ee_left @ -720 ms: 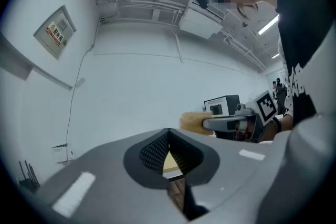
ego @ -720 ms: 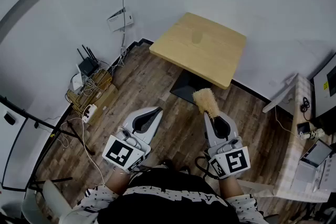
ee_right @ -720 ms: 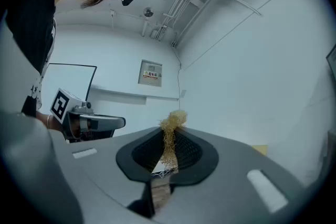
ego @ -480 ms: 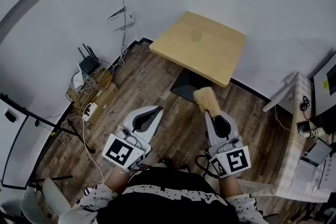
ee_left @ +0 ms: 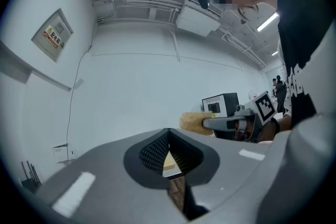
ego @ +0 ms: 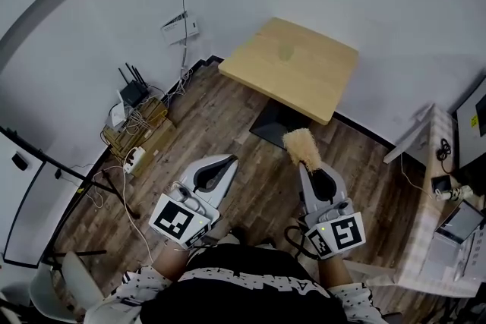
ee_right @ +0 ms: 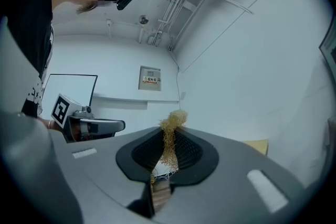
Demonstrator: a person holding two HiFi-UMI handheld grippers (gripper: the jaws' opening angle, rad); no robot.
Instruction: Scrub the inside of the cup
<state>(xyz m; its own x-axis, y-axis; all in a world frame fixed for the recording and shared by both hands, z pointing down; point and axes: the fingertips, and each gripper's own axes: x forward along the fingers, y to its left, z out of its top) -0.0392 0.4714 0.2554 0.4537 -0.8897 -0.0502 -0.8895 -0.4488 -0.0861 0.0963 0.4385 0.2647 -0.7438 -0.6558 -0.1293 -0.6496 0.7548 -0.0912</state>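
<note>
My right gripper (ego: 306,166) is shut on a tan fibrous scrubber (ego: 301,146), whose tuft sticks out past the jaw tips. In the right gripper view the scrubber (ee_right: 170,136) is pinched between the black pads. My left gripper (ego: 227,161) is shut with nothing in it; its pads (ee_left: 159,149) meet at the tip. Both are held side by side above the wooden floor, short of a square wooden table (ego: 319,91). A faint see-through shape (ego: 286,53) stands on the table, too small to tell as a cup. From the left gripper view, the right gripper (ee_left: 206,123) and scrubber (ee_left: 191,121) show at the right.
The table's dark base (ego: 275,125) rests on the plank floor. A router and a box of cables (ego: 135,121) sit by the left wall. A desk with devices (ego: 444,190) runs along the right. The left gripper (ee_right: 123,125) shows in the right gripper view.
The head view has shifted a little. Both grippers keep the same pose, and the scrubber stays in the right one.
</note>
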